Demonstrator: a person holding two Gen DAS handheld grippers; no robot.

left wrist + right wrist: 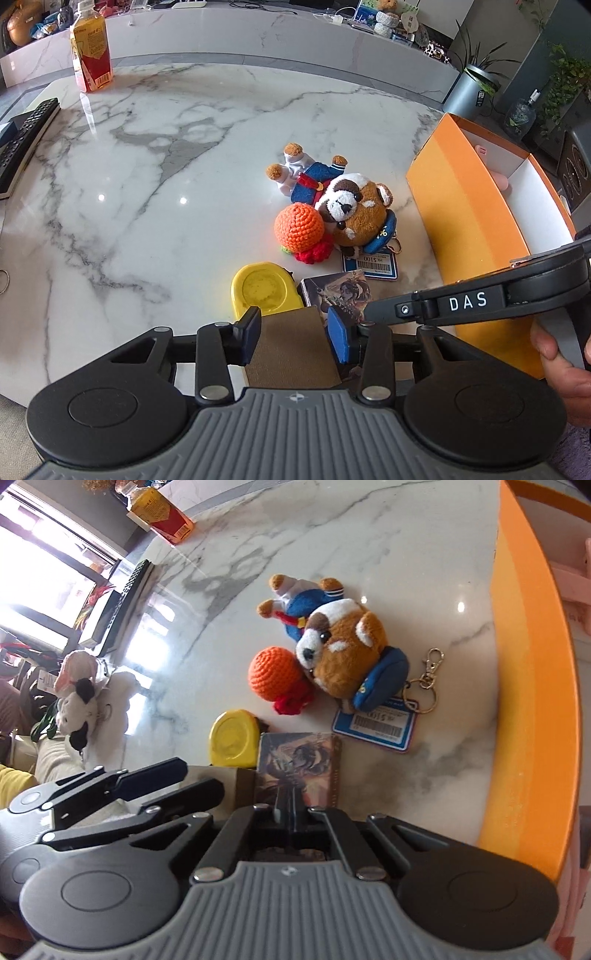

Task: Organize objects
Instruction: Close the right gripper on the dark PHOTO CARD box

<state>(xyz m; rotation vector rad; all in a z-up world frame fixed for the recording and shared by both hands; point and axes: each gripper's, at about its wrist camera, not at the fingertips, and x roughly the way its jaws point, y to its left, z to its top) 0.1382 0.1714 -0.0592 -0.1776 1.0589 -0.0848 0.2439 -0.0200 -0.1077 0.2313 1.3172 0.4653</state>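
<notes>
My left gripper [291, 334] has its blue pads on either side of a brown cardboard box [291, 347] at the table's near edge; the jaws look closed on it. My right gripper [291, 812] is shut, its fingers together over a picture card box [299, 760], which also shows in the left wrist view [338, 291]. Ahead lie a yellow tape measure [262, 290], an orange crochet ball [299, 227] and a plush dog keychain [347, 206] with a blue price tag [371, 264]. An orange box [465, 225] with a white inside stands at the right.
A juice bottle [90, 48] stands at the far left of the marble table [147, 184]. A remote control [22, 144] lies at the left edge. A cow plush [79, 698] sits off the table's left side in the right wrist view.
</notes>
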